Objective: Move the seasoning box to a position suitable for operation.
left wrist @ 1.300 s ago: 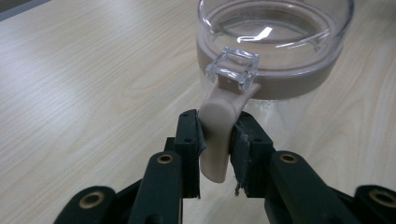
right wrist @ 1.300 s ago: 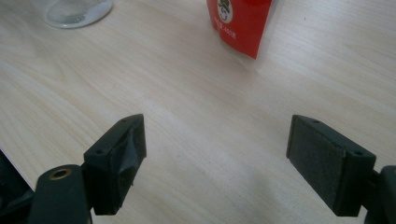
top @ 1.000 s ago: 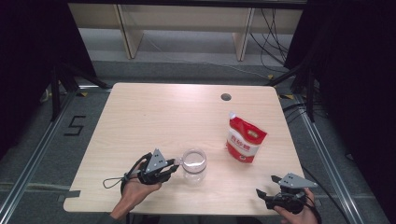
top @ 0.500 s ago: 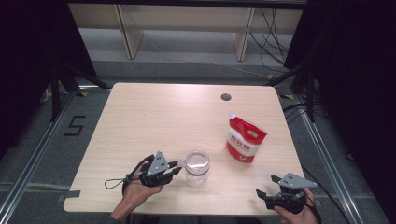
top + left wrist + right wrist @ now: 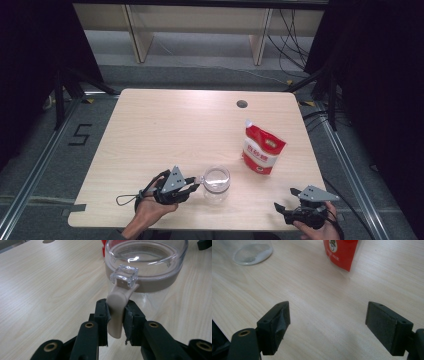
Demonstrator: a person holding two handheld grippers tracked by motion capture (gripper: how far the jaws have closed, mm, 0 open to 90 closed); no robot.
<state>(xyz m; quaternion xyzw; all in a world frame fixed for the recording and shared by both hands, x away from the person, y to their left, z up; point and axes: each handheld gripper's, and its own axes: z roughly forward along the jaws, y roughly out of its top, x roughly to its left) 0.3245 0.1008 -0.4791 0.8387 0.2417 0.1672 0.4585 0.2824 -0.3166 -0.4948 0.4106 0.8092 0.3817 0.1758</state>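
1. Jar [image 5: 216, 183] stands directly ahead of the left hand-held gripper [image 5: 192, 186], touching it through its beige latch handle [image 5: 117, 312], which the two black jaws clamp from both sides in the left gripper view.
2. That handle hangs down the jar's near wall, its long axis upright, with a clear square tab [image 5: 124, 275] at its top just under the lid rim.
3. Well apart on the other side of the jar, near the counter [image 5: 165, 130] edge, the right hand-held gripper [image 5: 282, 206] waits with its jaws spread wide and nothing between them.
4. Farther off from the left hand-held gripper, beyond the jar, a red pouch [image 5: 263, 150] stands upright; it seems nearer the right one, so I judge that hand would fetch it.
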